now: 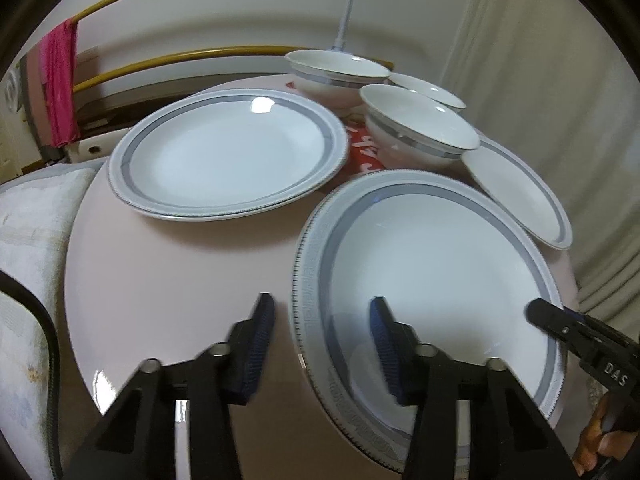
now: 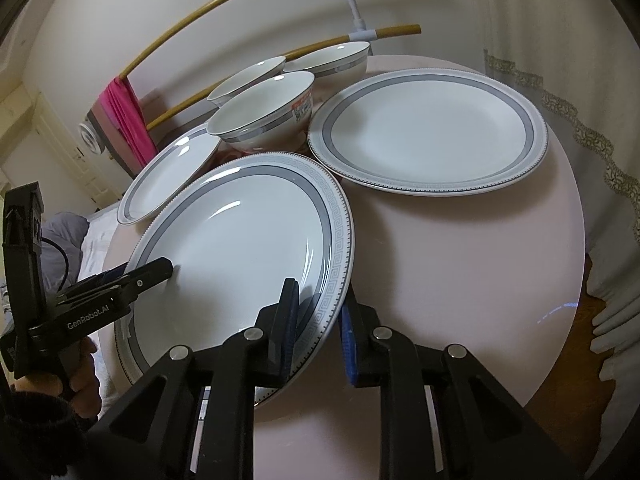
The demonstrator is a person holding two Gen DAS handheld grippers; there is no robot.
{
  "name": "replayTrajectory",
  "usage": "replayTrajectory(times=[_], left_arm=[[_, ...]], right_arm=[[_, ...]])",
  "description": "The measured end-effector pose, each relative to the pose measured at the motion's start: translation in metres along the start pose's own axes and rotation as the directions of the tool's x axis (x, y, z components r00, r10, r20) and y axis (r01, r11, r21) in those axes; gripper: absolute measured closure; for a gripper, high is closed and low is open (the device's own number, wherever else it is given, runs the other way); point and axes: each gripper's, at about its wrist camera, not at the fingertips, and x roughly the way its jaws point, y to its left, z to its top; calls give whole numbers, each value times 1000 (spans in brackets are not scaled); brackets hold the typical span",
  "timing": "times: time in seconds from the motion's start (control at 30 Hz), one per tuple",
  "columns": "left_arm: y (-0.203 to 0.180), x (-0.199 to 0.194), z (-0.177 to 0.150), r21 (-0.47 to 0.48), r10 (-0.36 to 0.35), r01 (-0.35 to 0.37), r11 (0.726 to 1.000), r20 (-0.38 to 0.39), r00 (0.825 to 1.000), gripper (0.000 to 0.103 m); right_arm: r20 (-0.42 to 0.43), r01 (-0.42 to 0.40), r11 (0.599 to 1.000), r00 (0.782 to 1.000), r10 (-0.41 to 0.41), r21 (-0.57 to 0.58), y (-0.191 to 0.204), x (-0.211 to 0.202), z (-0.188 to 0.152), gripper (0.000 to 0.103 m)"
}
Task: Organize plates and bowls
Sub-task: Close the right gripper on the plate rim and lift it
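The step in hand looks like the lift of the near dinner plate [image 1: 440,280], taken by both grippers at once, so that it can be stacked on another plate.

This plate is lying at the near edge of the round pink table [image 1: 160,280], and its rim nearest the cameras seems to be tilting up off the tabletop.

The right gripper [image 2: 320,300] is clamping the plate's near right rim, with one pad on top of the patterned border and the other beneath it. In the left wrist view its tip is showing at the plate's right edge.

The left gripper [image 1: 322,304] is straddling the near left rim. One finger is sitting over the plate's well and the other outside and below the rim. Its pads are standing apart, and a strip of table is showing between the outer pad and the rim, so it is not gripping yet.

A second dinner plate [image 1: 228,152] is resting flat farther off, to the left in the left wrist view. A third plate [image 1: 520,192] is leaning at the far right, and three bowls [image 1: 420,128] are clustering at the far side.

In my judgement, the next move calls for the left pads to meet on the rim. Then both hands should rise evenly, keeping the plate level and clear of the bowls.
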Motion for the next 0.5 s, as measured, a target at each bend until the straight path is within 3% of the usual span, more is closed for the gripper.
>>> replayTrajectory(times=[0.23, 0.5], left_arm=[[5, -3, -1, -21, -25, 25, 999, 5, 1000, 78], [8, -11, -5, -2, -7, 7, 1000, 26, 1000, 78]], right_arm=[[4, 2, 1000, 1000, -2, 2, 0, 0, 0, 84], [1, 2, 1000, 1000, -2, -22, 9, 0, -3, 84]])
